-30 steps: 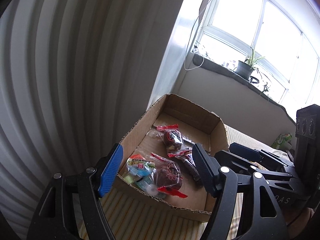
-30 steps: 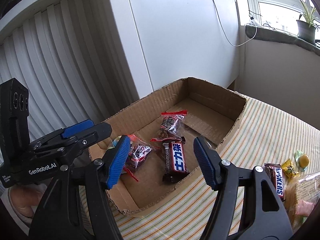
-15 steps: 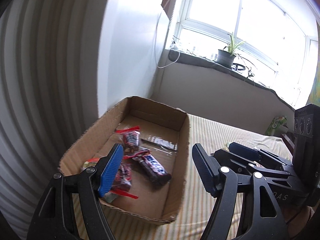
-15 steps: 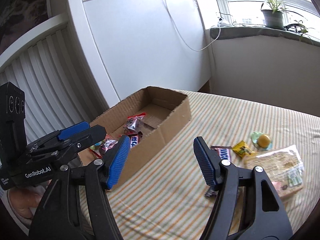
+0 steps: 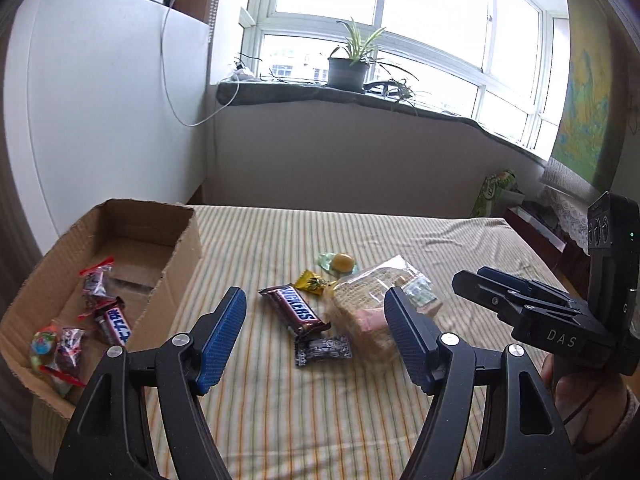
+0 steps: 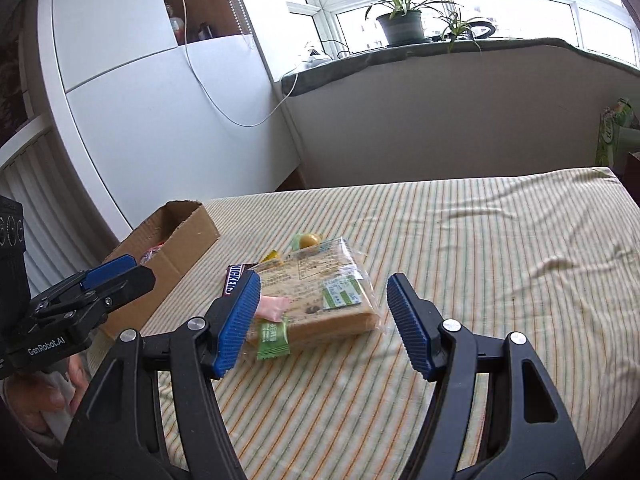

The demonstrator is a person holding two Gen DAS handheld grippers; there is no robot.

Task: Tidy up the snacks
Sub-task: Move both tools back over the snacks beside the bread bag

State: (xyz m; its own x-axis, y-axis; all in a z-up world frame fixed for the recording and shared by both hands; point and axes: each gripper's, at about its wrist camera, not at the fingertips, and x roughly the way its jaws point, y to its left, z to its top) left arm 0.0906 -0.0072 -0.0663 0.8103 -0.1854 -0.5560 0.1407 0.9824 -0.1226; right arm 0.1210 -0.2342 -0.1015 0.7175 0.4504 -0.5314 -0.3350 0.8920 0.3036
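A shallow cardboard box (image 5: 182,248) (image 6: 188,240) sits at the table's left and holds several wrapped sweets and a chocolate bar (image 5: 114,322). Loose snacks lie mid-table: a Snickers bar (image 5: 296,309) (image 6: 235,278), a small black packet (image 5: 323,350), a yellow sweet (image 5: 313,282), a yellow jelly cup (image 5: 340,261) (image 6: 306,240), a bagged bread block (image 5: 372,300) (image 6: 316,288) and a green sweet (image 6: 272,338). My left gripper (image 5: 316,340) hovers open above the Snickers and black packet. My right gripper (image 6: 324,322) hovers open over the bread bag. Both hold nothing.
A striped cloth (image 6: 480,248) covers the table, wrinkled at the far right. A white cabinet (image 6: 160,112) stands behind the box. A potted plant (image 5: 348,68) sits on the window ledge. A green bag (image 5: 494,196) stands beyond the table's far right corner.
Both grippers swung right, away from above the cardboard box toward the loose snacks on the cloth. The box slid to the left edge of both views. The jaws' width stayed the same.
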